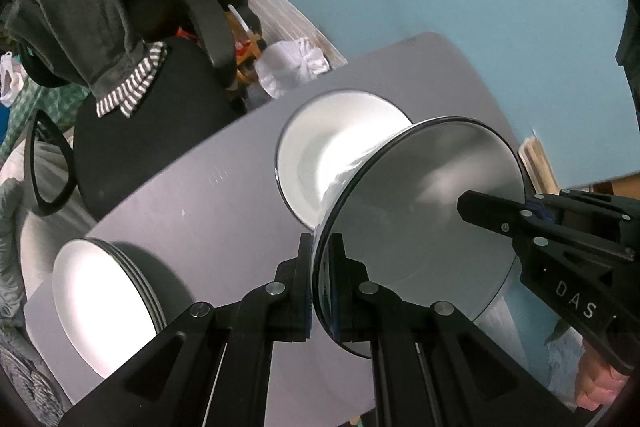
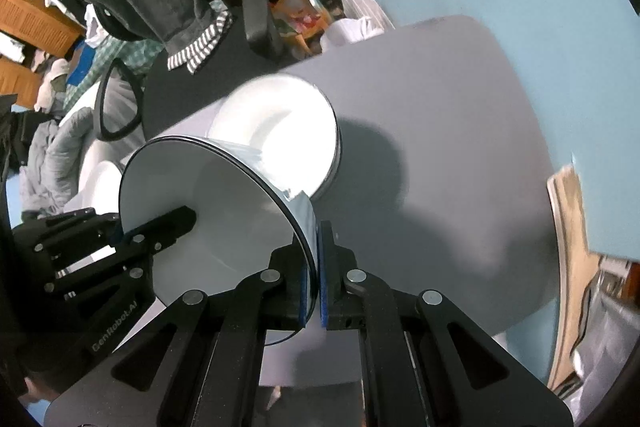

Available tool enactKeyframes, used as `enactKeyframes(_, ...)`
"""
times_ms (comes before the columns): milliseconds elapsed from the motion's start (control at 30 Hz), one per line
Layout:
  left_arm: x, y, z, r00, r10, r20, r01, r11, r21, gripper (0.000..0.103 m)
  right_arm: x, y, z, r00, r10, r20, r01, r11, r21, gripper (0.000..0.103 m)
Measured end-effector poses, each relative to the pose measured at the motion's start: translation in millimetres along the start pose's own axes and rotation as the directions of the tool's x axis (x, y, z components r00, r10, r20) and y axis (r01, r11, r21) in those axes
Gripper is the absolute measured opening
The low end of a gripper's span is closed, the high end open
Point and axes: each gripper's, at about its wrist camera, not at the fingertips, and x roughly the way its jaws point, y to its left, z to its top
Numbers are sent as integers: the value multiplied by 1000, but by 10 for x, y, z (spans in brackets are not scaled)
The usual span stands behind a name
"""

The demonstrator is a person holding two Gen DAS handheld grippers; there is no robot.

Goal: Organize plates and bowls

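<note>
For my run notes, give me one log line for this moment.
left gripper: shut on plate rim | right gripper: shut on opposite rim | plate: held above table | plate stacks: on table

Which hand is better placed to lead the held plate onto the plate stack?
Left, probably: the left gripper clamps the plate by the rim on the side nearest the stack, while the right gripper holds the opposite rim, farther away.

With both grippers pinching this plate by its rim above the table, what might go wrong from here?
1. The plate is gripped only at opposite edges by the left gripper and right gripper; uneven motion may twist it loose.
2. Dropped, it would strike the plate stack below on the table.
</note>
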Motion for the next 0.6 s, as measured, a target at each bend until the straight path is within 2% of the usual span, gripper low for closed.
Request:
enactKeyframes(267,165,126,241,999,34,-26,-34,999,-33,7,120,19,292,999,-7,-33,6,1000,-18,4)
enactKeyframes(600,314,189,364,996,57,-69,-61,996,-70,7,307,-8,473,996,6,-89,-8,1000,-22,4)
